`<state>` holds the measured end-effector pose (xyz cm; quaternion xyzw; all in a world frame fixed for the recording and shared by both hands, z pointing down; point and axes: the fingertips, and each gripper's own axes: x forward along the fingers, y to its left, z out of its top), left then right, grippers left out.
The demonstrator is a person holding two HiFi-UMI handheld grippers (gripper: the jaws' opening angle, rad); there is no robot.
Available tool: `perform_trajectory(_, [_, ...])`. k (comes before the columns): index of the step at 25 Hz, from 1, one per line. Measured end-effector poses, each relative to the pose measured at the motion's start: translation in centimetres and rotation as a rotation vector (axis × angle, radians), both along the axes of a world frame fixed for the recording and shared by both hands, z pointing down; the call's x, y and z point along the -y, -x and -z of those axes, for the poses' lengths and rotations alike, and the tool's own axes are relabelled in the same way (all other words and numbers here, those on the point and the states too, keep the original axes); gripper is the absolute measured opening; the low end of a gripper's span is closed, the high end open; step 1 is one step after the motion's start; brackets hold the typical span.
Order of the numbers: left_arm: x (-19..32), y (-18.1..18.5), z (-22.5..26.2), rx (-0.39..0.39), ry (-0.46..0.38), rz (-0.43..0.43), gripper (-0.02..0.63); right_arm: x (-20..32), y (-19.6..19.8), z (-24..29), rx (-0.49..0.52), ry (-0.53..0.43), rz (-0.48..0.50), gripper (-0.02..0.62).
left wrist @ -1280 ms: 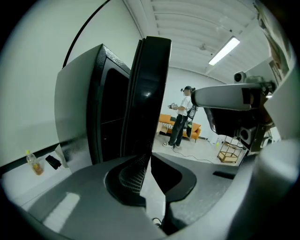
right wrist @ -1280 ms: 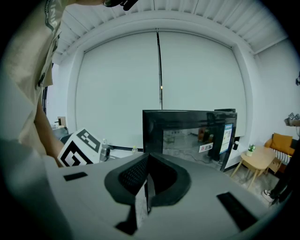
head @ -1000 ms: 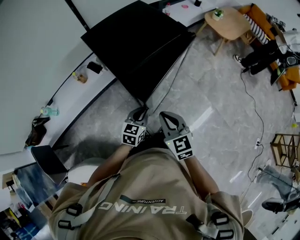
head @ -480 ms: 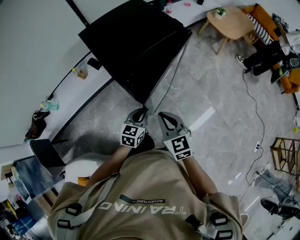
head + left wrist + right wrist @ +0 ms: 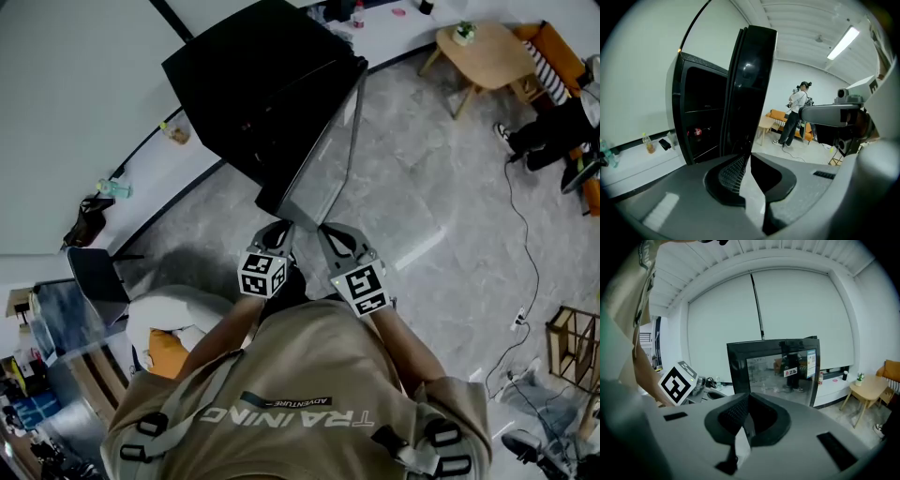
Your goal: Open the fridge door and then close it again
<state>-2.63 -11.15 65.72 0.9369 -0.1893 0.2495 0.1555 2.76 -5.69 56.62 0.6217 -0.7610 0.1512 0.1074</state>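
Fridge [image 5: 253, 89]: black, upright against the white wall; door [image 5: 323, 150] swung open, glass-fronted; interior dark and shelved, with one red-labelled item [image 5: 697, 132] on a middle shelf. Left gripper [image 5: 280, 226]: jaws closed together, just beside the door's near edge. Right gripper [image 5: 331, 232]: jaws closed together, facing the door's glass.

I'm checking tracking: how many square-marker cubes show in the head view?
2: one on the left tool, one on the right tool, side by side near the fridge door; none seems hidden.
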Motion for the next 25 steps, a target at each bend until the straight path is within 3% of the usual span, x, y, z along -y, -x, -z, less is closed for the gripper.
perform_trajectory(10, [-2.1,-1.1,-0.7,0.005,-0.007,0.233,0.031,-4.6,-4.4,-1.0,-0.003,-0.01,0.129,0.006])
perform_trajectory(20, [-3.0,-1.5,-1.0,0.053,-0.018,0.317,0.032,-7.5,-6.1,-0.9,0.033,-0.005,0.247,0.006])
perform_trajectory(25, [-3.2,-2.0,-1.2,0.069,0.014,0.306,0.032,-7.8,-6.7,-1.4,0.039,0.022,0.206,0.006])
